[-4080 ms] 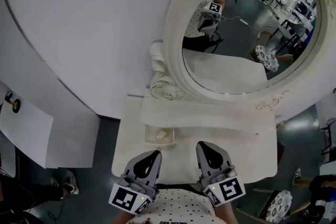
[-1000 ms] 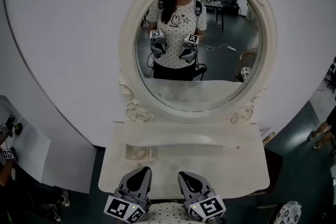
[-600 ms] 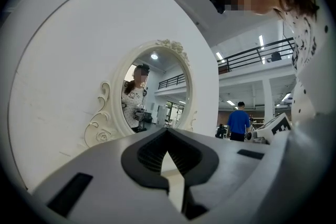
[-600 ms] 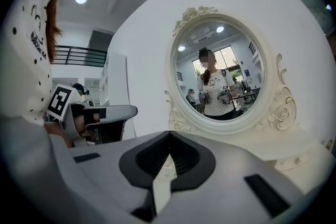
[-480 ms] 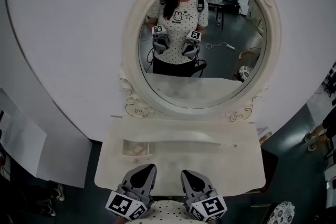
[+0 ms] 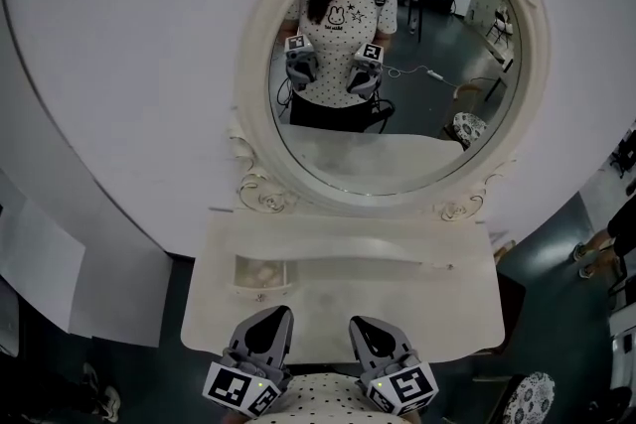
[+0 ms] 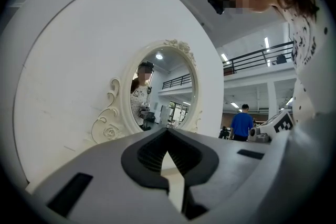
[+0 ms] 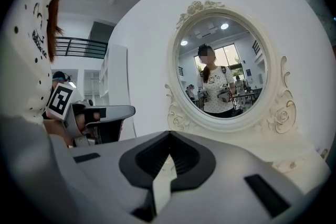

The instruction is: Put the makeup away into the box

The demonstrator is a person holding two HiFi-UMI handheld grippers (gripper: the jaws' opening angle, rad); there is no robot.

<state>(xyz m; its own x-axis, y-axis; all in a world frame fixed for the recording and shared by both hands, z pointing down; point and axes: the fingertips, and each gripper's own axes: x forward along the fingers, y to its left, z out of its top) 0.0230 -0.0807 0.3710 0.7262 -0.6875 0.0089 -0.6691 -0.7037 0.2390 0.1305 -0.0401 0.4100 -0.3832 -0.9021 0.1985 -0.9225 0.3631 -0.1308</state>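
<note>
Item 1. Oval mirror (image 6: 397, 65), ornate white frame, standing at the back of a white tabletop (image 6: 397, 298); its glass reflects a person in a dotted shirt.

Item 2. Small open-topped box (image 6: 238, 273), on the tabletop just below the mirror's lower-left scrollwork. It holds a pale rounded item (image 6: 264, 272), too small to identify.

Item 3. Left hand-held gripper (image 6: 274, 311) (image 7: 167, 130), at the tabletop's near edge, below the mirror and left of its centre. Jaw tips together, nothing between them.

Item 4. Right hand-held gripper (image 6: 362, 321) (image 8: 169, 134), beside item 3, below the mirror's centre. Jaws fully closed, empty, well apart from the box.
</note>
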